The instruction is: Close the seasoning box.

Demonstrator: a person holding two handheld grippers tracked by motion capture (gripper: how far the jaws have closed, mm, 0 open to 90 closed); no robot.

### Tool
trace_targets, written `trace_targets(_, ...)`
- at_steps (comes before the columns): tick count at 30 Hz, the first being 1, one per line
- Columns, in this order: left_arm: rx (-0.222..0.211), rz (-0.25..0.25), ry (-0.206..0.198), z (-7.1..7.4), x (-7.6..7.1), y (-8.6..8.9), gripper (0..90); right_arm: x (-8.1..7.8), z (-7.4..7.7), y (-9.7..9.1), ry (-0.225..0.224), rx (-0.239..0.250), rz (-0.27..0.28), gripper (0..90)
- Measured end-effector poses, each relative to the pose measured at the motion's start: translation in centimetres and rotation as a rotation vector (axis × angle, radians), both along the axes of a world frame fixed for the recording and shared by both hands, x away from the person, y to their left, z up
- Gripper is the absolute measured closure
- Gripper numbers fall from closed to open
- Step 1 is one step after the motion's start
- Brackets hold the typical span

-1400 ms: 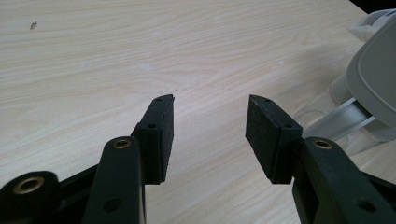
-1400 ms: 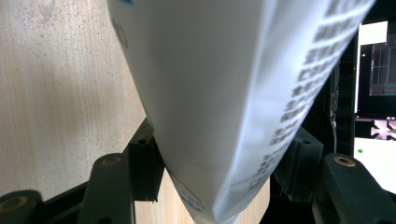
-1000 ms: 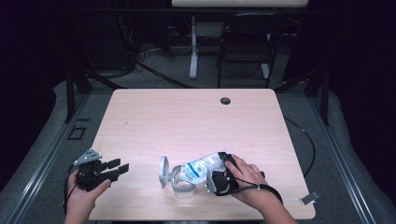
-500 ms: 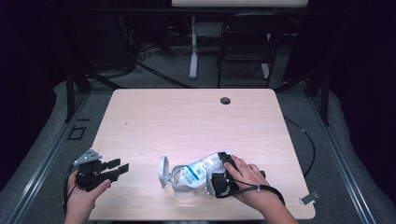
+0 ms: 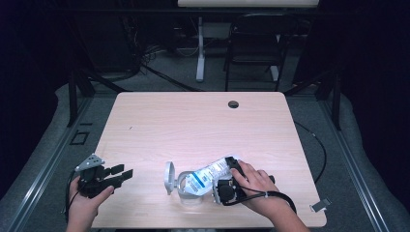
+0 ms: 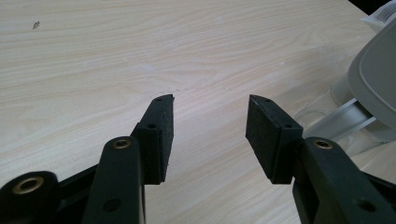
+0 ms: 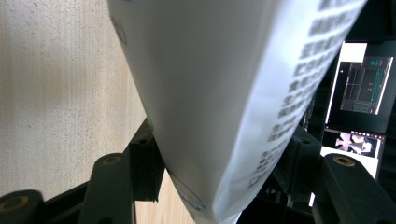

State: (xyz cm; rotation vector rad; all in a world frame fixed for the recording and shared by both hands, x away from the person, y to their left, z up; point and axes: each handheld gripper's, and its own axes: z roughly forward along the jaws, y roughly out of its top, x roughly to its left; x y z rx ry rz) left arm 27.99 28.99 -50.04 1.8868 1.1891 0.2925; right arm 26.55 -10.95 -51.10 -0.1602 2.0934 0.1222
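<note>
While the right gripper [image 5: 227, 181] clamps the white printed pouch [image 5: 209, 173] over the open-lidded clear container [image 5: 186, 188] near the table's [image 5: 193, 121] near edge, filling looks underway, unfinished, the left gripper [image 5: 121, 175] idle, jaws apart, empty.

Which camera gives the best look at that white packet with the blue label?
The high view: the packet shows whole, tilted into the clear container, with the right gripper clamped on its end. The right gripper view shows a blurred white side with print. The left gripper view catches a corner.
</note>
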Motion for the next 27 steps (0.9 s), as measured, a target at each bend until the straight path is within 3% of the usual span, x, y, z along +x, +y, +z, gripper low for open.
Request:
trace_targets(10,-0.002,0.0,-0.002,0.0,0.01,0.07,52.2,-0.11,0.33,0.21,-0.015,-0.046,-0.005,43.1)
trace_targets(21,-0.003,0.0,-0.001,-0.11,0.05,0.03,52.2,-0.08,0.26,0.27,-0.006,-0.033,-0.006,43.2)
trace_targets(27,-0.003,0.001,-0.001,-0.16,0.06,0.03,52.2,-0.12,0.41,0.33,-0.014,-0.054,-0.008,43.2)
